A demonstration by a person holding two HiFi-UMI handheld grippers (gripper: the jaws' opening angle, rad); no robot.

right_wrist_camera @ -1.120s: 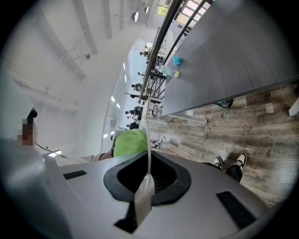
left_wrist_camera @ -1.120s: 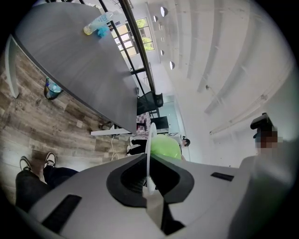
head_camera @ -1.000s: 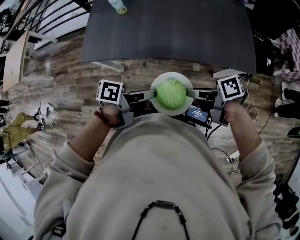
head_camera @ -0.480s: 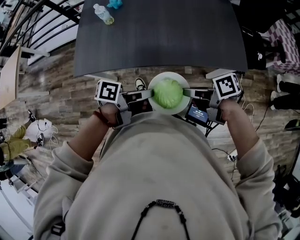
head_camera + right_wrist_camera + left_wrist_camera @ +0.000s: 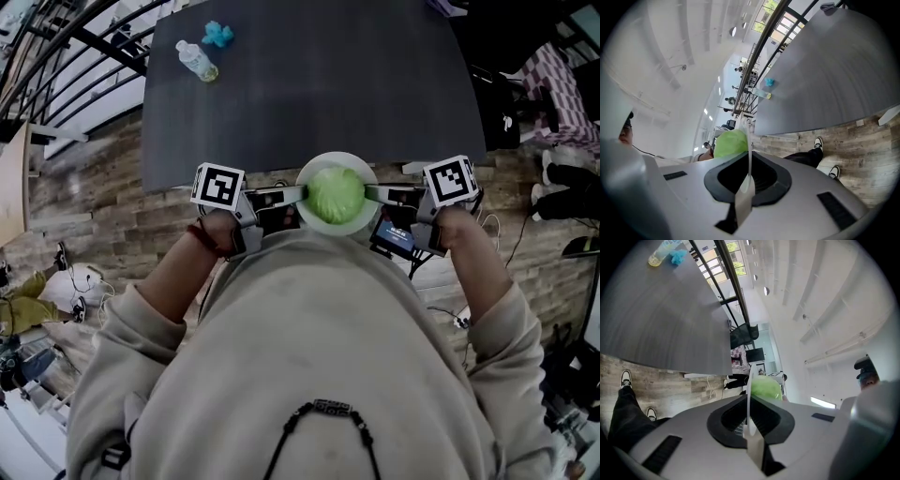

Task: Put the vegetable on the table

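Both left gripper (image 5: 302,194) and right gripper (image 5: 368,194) moved plate (image 5: 336,158), cabbage (image 5: 335,192) nearer table (image 5: 309,84).

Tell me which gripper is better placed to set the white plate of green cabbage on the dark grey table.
Neither alone: left gripper and right gripper are shut on opposite rims of the white plate holding the green cabbage, close to the dark grey table. Probably both should advance together.

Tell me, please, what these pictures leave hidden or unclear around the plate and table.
Vegetable: lower part behind the left gripper and right gripper, in their own views.
Table: far edge cut off by head view's top.
Blue item beside bottle: too small to identify, every view.
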